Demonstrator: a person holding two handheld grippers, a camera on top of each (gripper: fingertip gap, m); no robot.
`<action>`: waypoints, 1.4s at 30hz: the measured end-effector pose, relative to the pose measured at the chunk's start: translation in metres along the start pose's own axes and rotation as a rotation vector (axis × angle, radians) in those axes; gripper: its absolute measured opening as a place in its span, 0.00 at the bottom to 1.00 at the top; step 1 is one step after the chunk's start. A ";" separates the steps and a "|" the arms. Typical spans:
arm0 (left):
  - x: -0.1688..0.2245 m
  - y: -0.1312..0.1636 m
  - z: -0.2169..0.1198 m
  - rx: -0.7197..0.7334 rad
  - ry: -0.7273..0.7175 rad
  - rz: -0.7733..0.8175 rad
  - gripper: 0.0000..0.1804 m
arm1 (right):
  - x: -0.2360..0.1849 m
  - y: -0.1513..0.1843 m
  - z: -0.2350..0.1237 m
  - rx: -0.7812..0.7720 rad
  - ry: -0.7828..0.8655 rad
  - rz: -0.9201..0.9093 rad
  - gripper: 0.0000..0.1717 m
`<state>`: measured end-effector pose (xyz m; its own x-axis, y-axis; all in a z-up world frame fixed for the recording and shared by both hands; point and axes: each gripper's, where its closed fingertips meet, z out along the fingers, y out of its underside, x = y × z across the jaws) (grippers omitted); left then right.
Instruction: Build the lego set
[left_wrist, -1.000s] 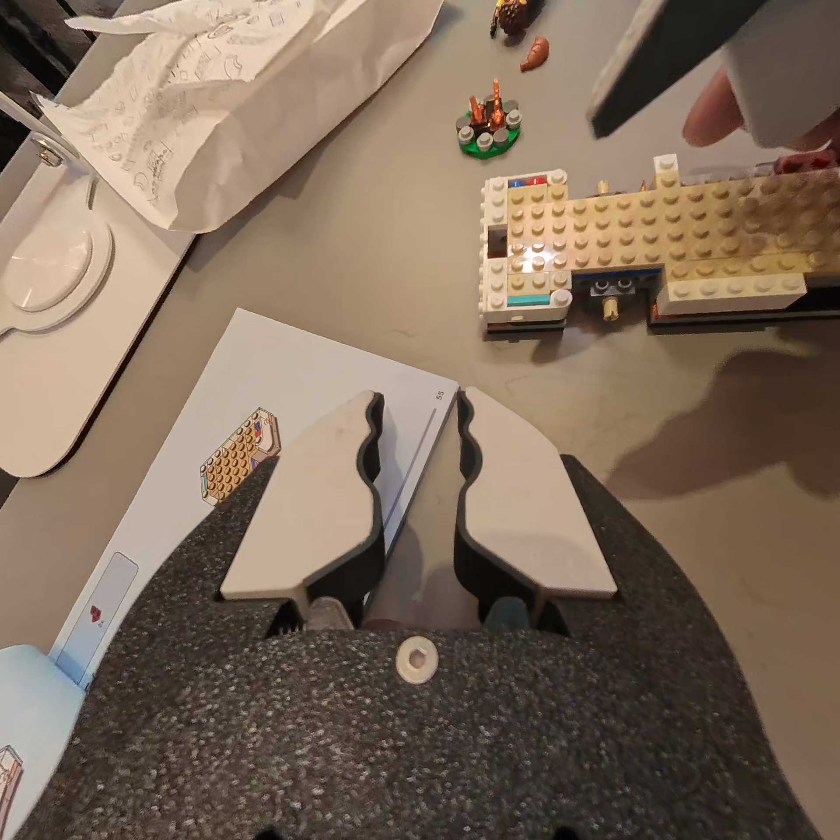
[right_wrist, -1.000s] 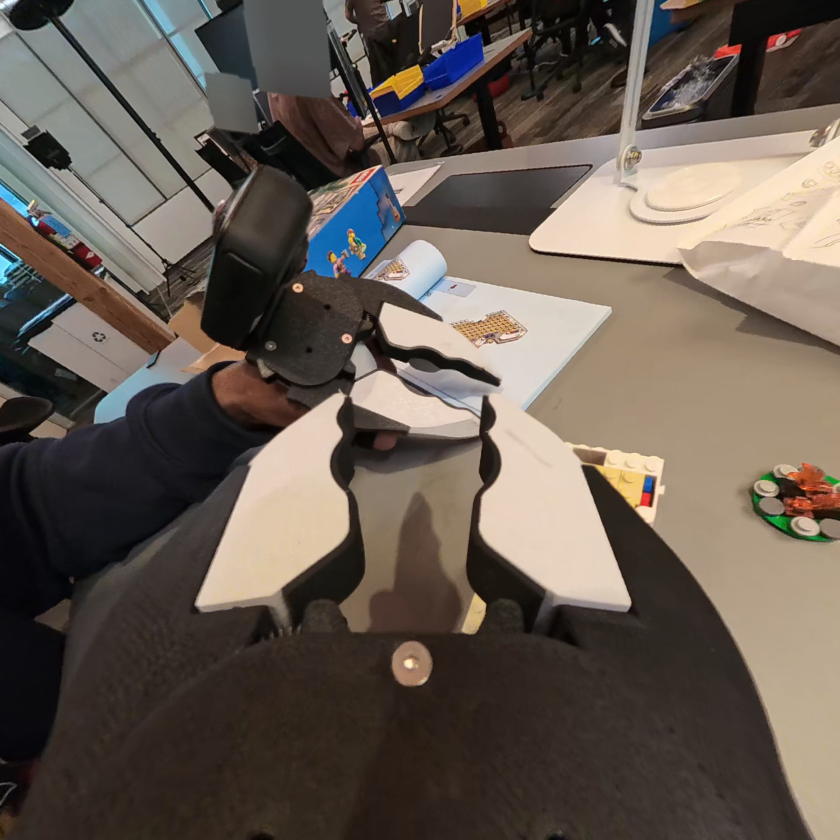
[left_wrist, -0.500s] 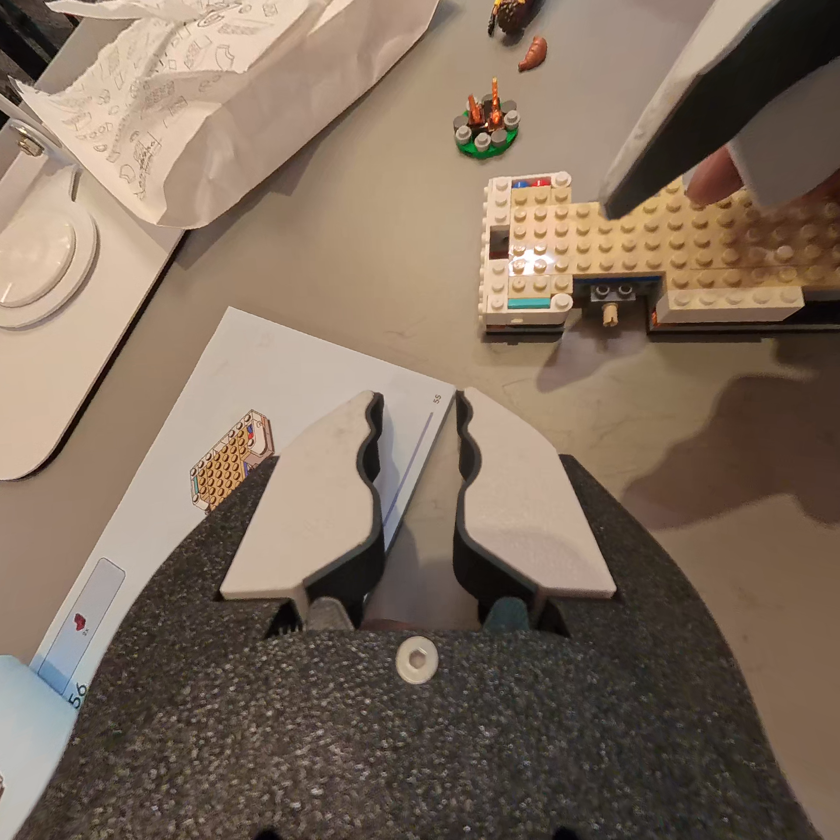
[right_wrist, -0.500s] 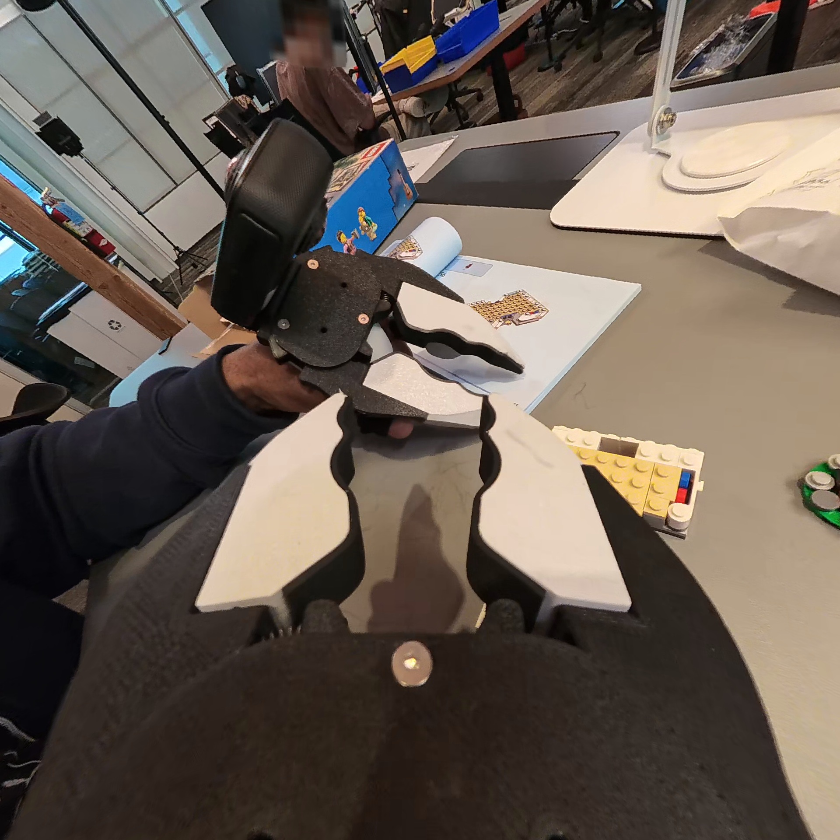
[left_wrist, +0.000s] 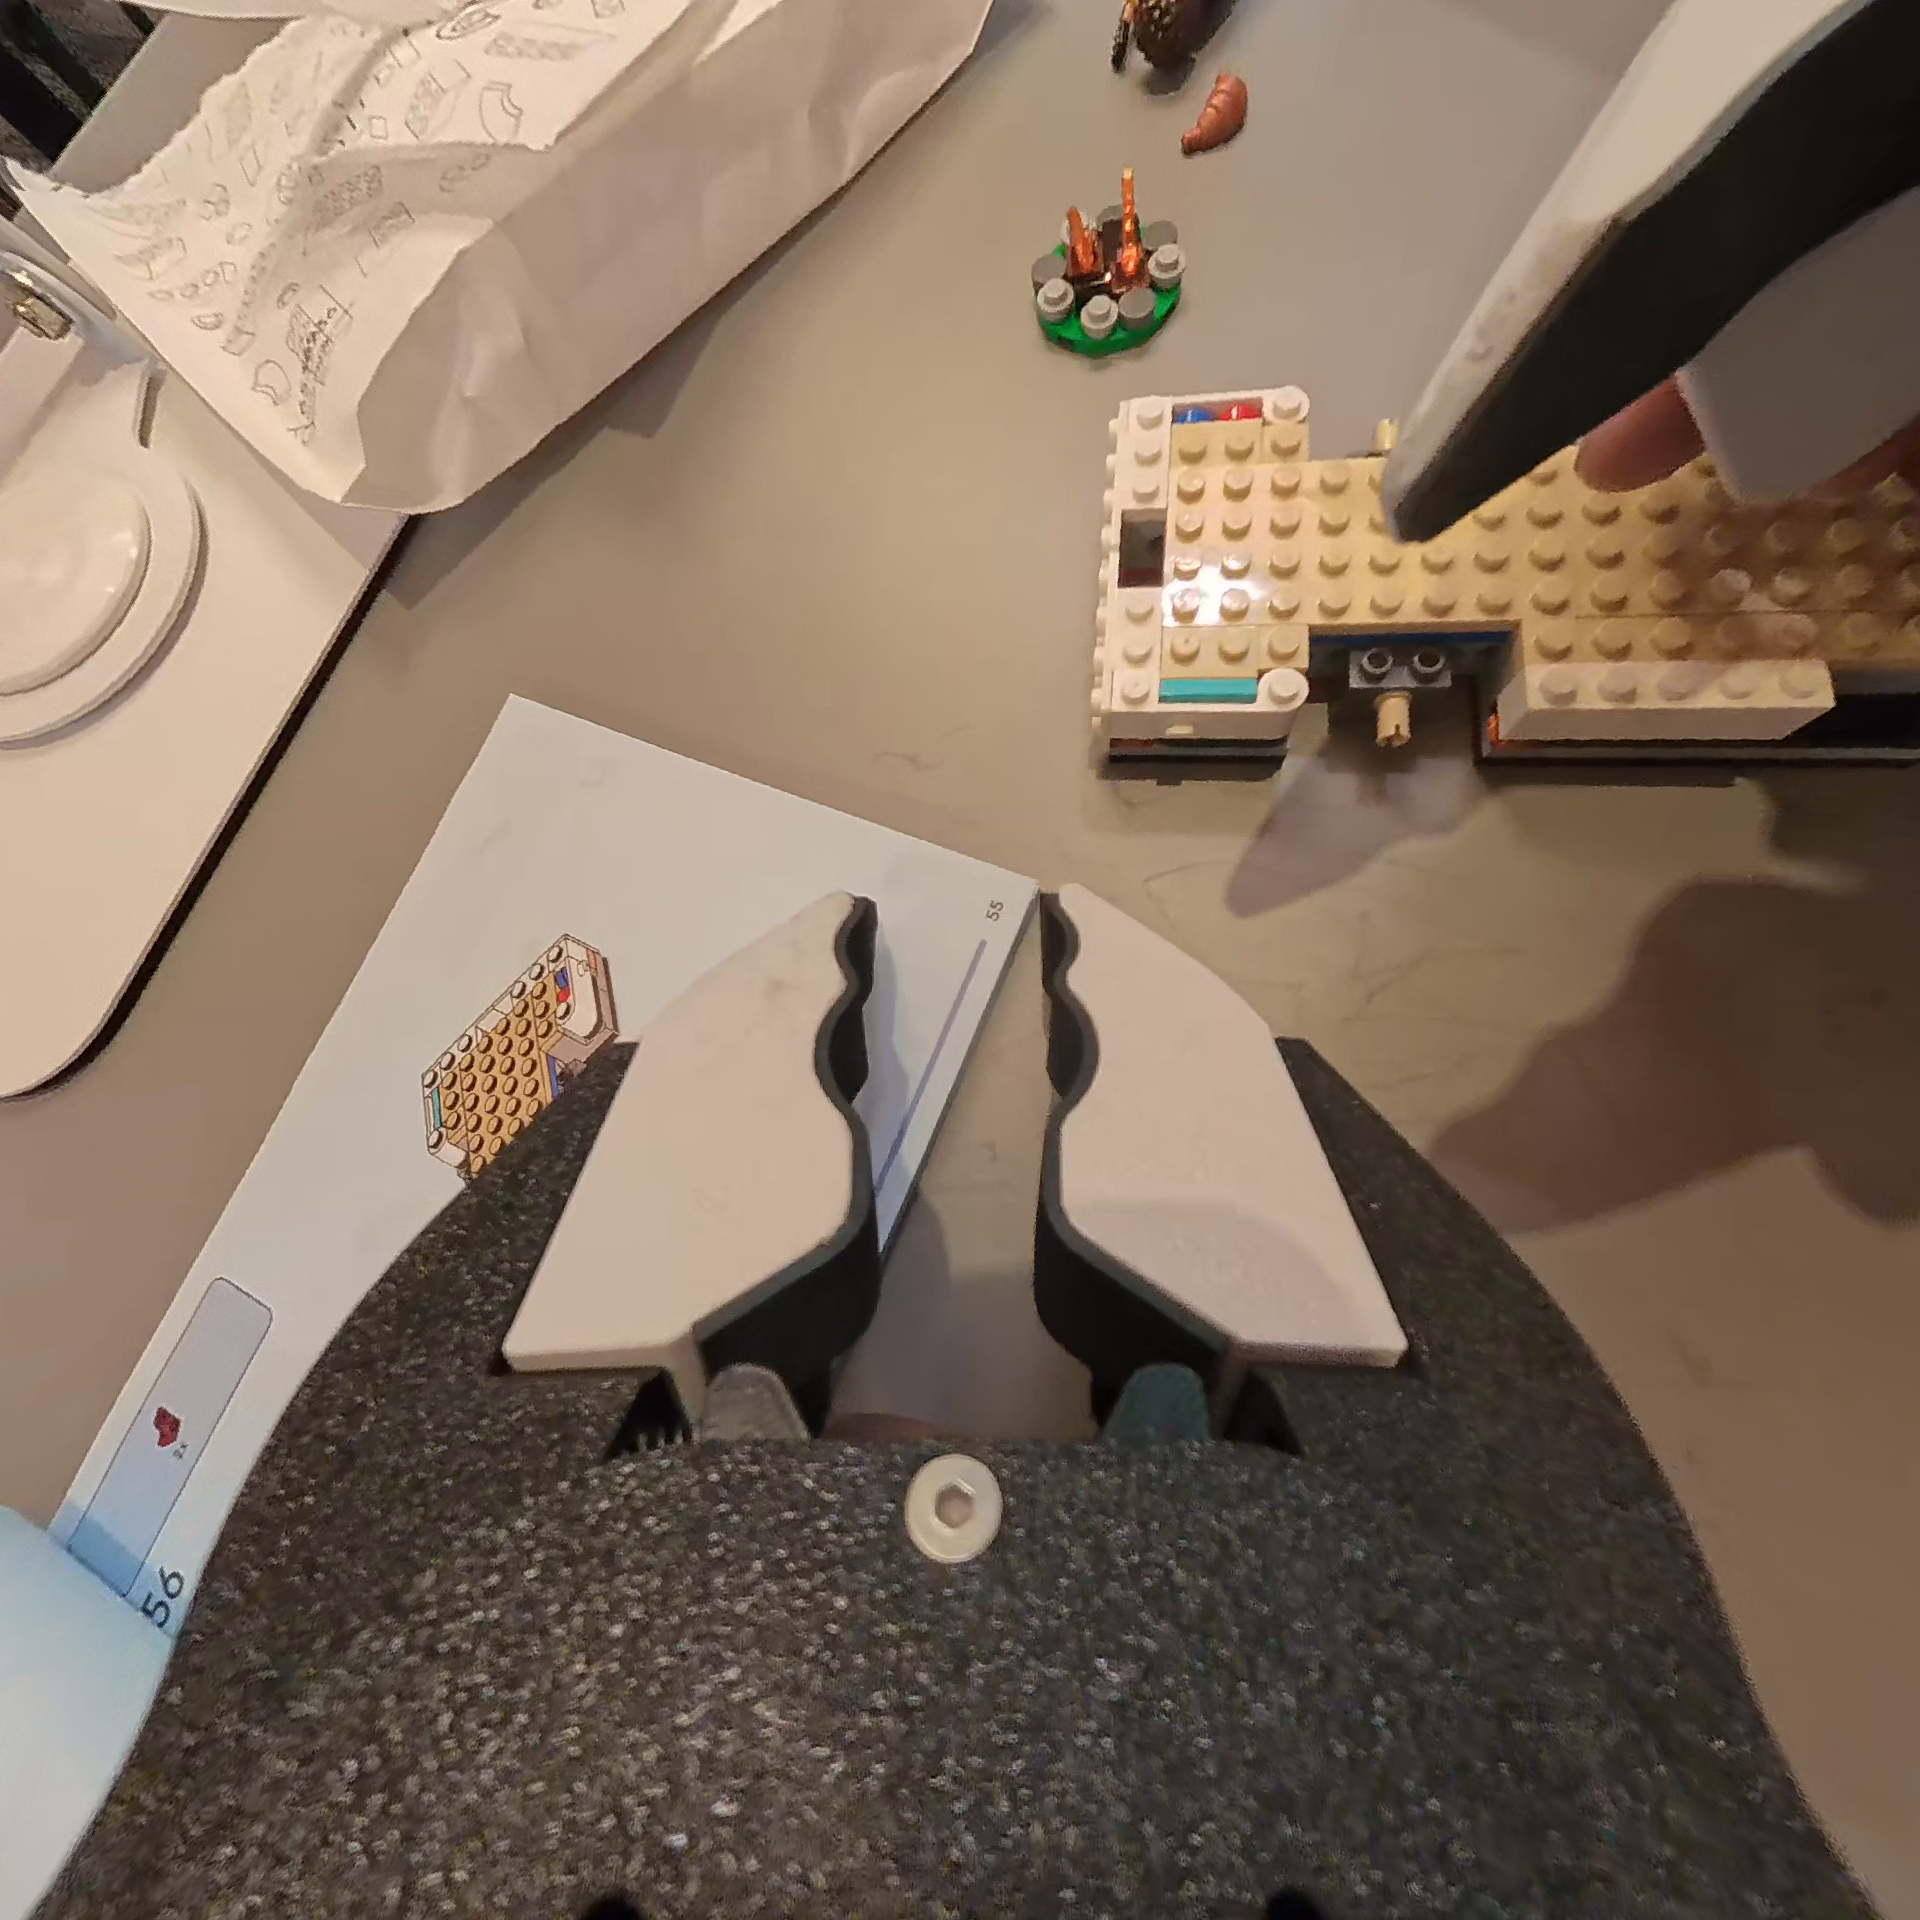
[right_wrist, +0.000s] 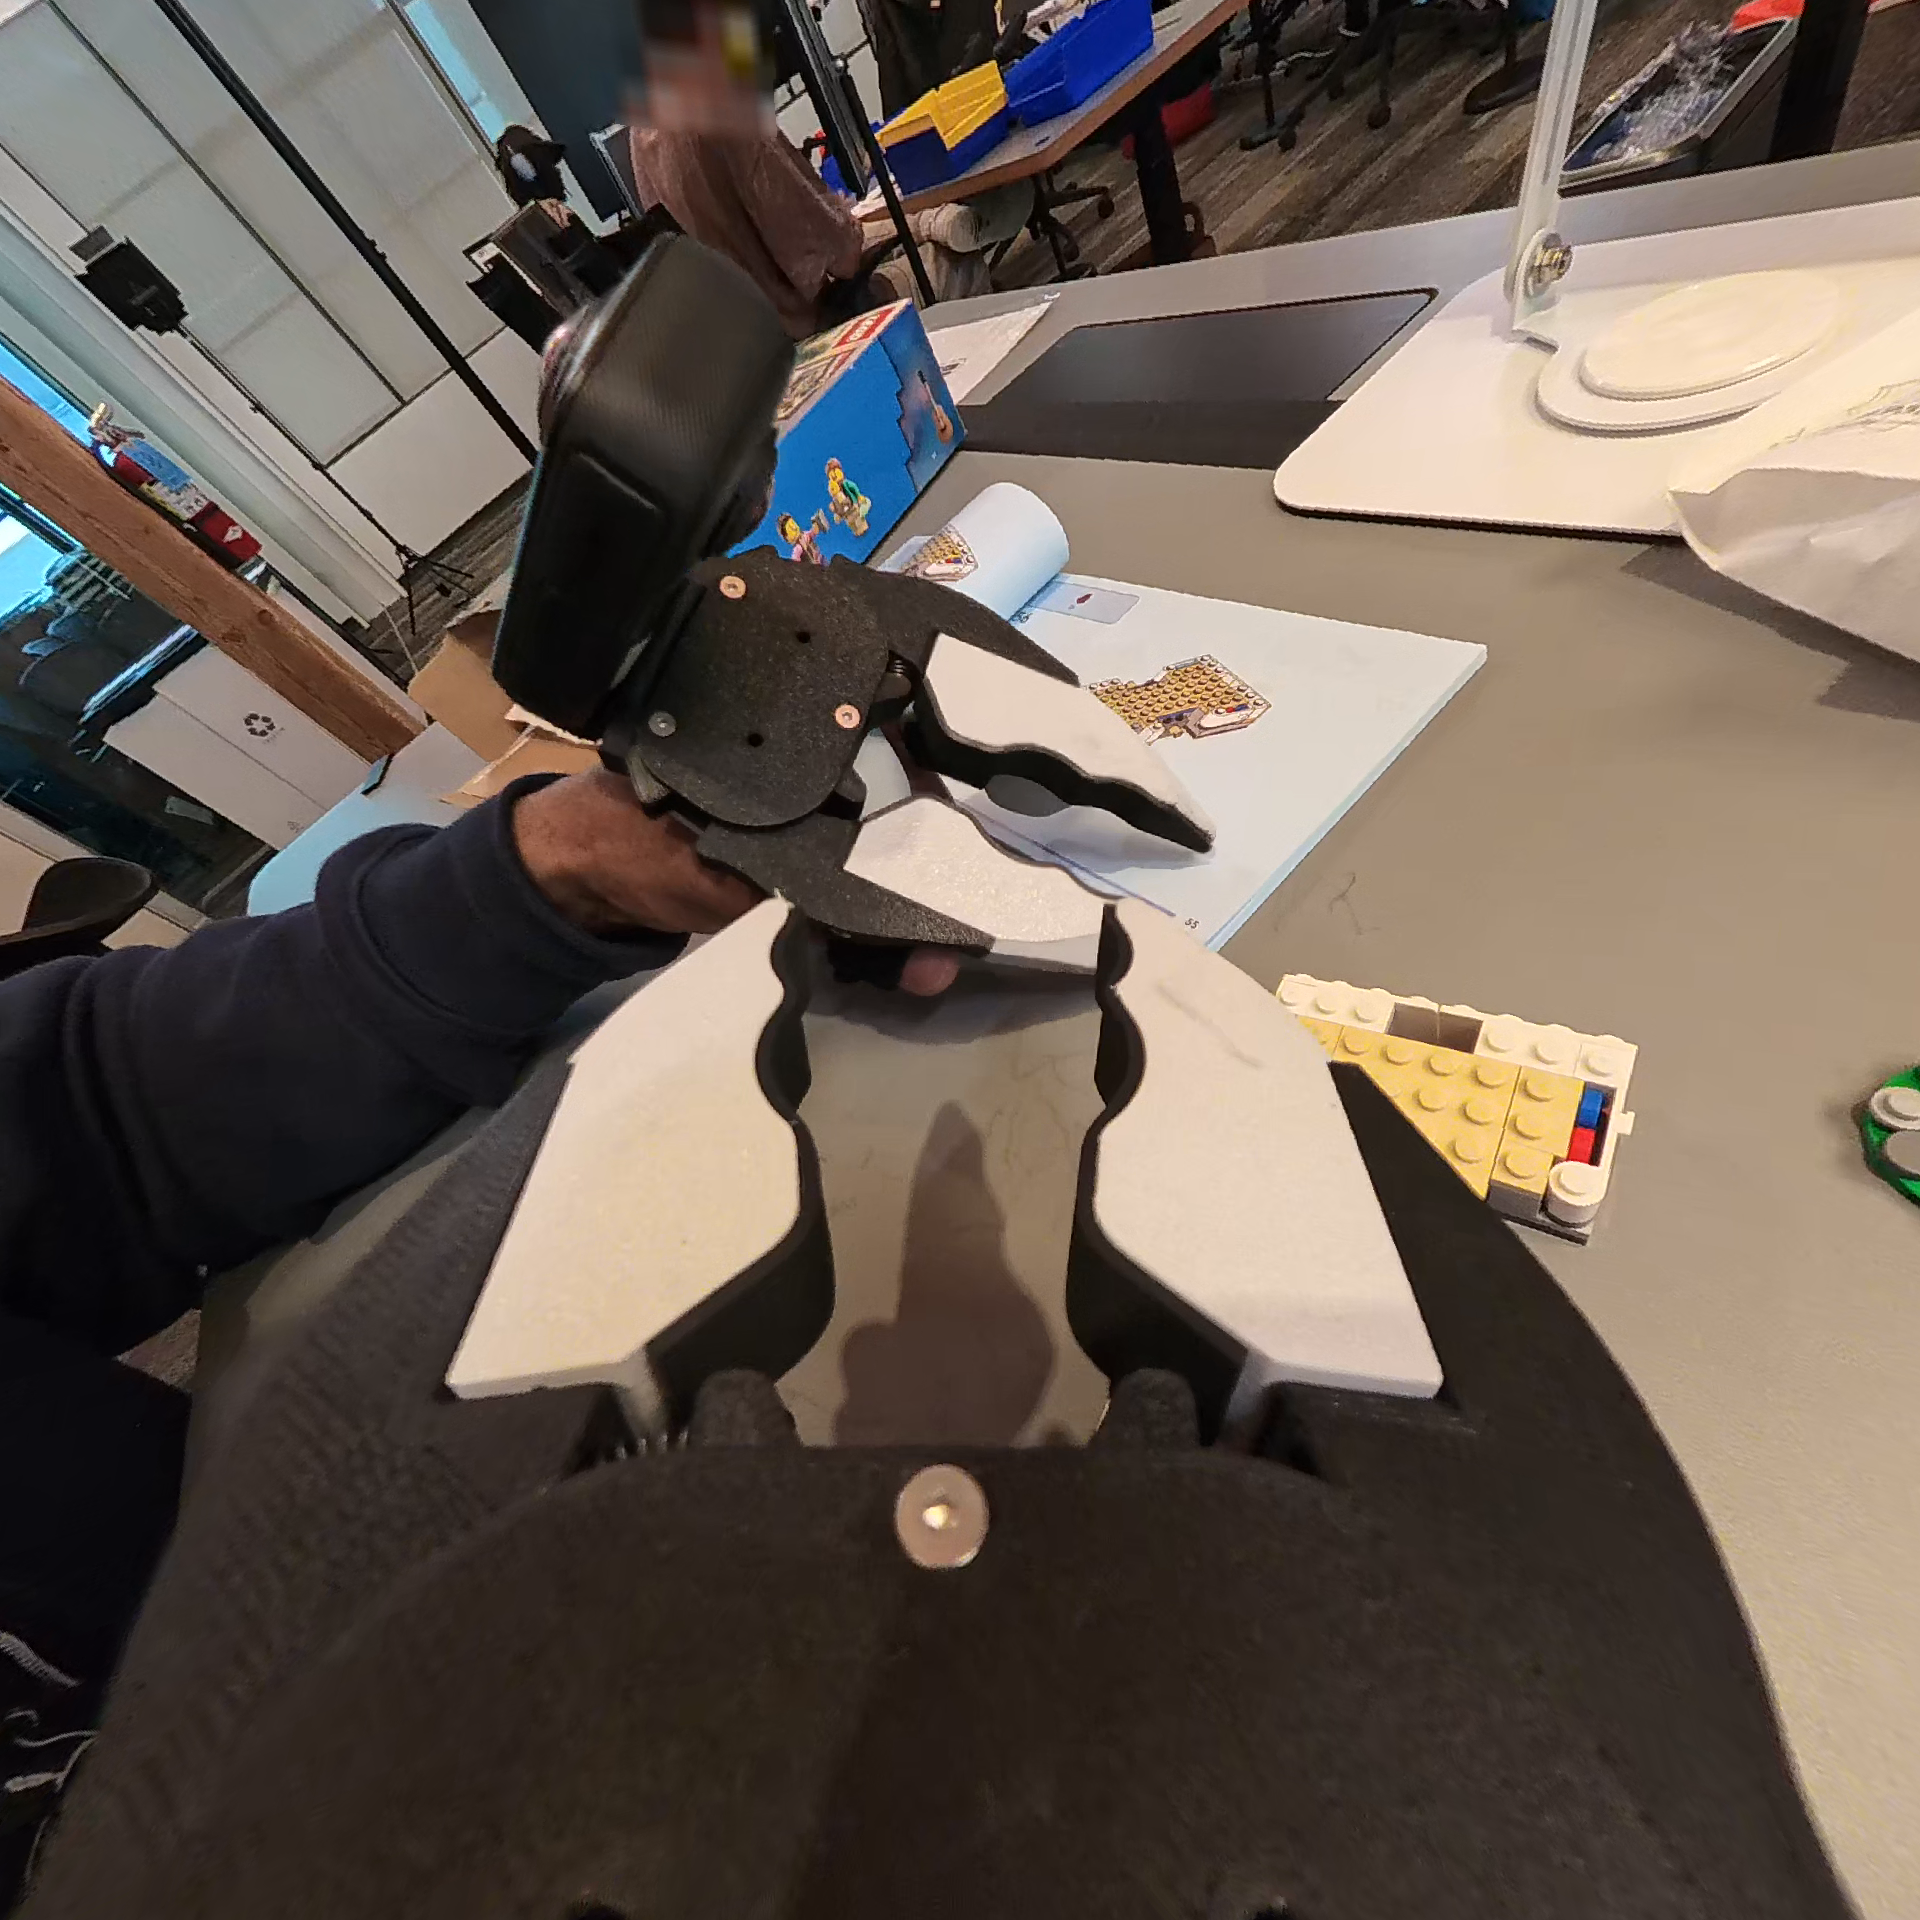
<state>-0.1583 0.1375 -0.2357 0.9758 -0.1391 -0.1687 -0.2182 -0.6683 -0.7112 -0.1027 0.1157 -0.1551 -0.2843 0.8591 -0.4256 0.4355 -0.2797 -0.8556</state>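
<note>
My left gripper (left_wrist: 954, 904) is open and empty, its fingertips hovering over the near corner of an open instruction booklet (left_wrist: 623, 883) on the grey table. My right gripper (right_wrist: 948, 920) is open wide and empty above bare table. In the left wrist view its fingers (left_wrist: 1558, 312) hang over the back of a tan and white brick build (left_wrist: 1351, 561). That build also shows in the right wrist view (right_wrist: 1455, 1101), just right of my right fingers. The left gripper (right_wrist: 1039, 790), held by a hand in a dark sleeve, shows there over the booklet (right_wrist: 1330, 707).
A small green round brick campfire (left_wrist: 1107, 281) and a brown piece (left_wrist: 1216, 109) lie beyond the build. A crumpled white paper bag (left_wrist: 468, 208) and a white lamp base (left_wrist: 104, 623) sit at the left. A blue box (right_wrist: 862, 436) stands at the table's far edge.
My right gripper has come down and in over the tan build, still open. My left gripper has hardly moved and stays open over the booklet corner.
</note>
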 end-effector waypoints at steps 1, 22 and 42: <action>0.000 0.000 0.001 -0.002 -0.002 0.005 0.17 | 0.000 0.000 0.000 0.000 0.000 0.000 0.31; -0.003 -0.003 -0.004 0.035 0.033 -0.092 0.14 | -0.002 0.001 0.001 -0.006 -0.010 0.003 0.31; -0.007 -0.013 -0.017 0.158 0.134 -0.305 0.00 | -0.008 0.003 0.007 -0.016 0.008 -0.036 0.31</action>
<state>-0.1625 0.1348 -0.2136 0.9871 -0.0527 0.1510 0.0937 -0.5745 -0.8131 -0.1052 0.1050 -0.1562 -0.2934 0.8716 -0.3927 0.4388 -0.2421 -0.8653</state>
